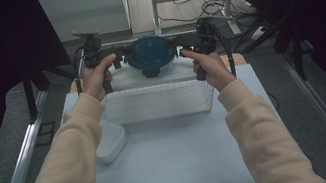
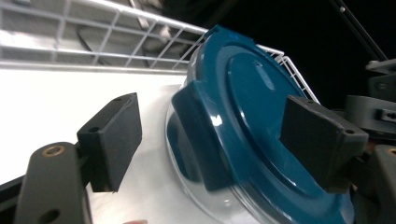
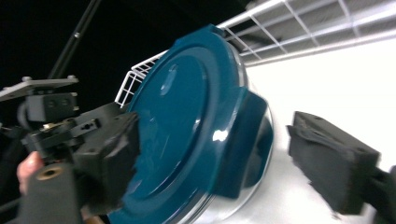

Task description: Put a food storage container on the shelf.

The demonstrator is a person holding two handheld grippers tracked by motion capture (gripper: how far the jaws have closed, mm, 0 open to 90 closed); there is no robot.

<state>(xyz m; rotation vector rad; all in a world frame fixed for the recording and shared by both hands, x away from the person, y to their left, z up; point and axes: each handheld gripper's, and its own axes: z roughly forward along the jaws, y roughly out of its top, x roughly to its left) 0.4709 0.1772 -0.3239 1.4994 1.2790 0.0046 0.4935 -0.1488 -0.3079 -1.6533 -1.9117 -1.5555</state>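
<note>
A round clear container with a dark teal lid [image 1: 150, 53] sits at the far end of a white wire basket [image 1: 158, 103]. My left gripper [image 1: 119, 58] reaches in from the left side of the lid and my right gripper [image 1: 184, 50] from the right side. In the left gripper view the teal lid [image 2: 243, 121] and its side latch lie between the spread jaws of the left gripper [image 2: 217, 140], with a gap at the left pad. In the right gripper view the lid [image 3: 187, 121] stands between the wide jaws of the right gripper [image 3: 219, 161], clear of the right pad.
A white lidded plastic box [image 1: 110, 141] lies on the white table [image 1: 174, 165] by the basket's near left corner. Dark stands and cables surround the far end. Metal rails run along both sides of the table.
</note>
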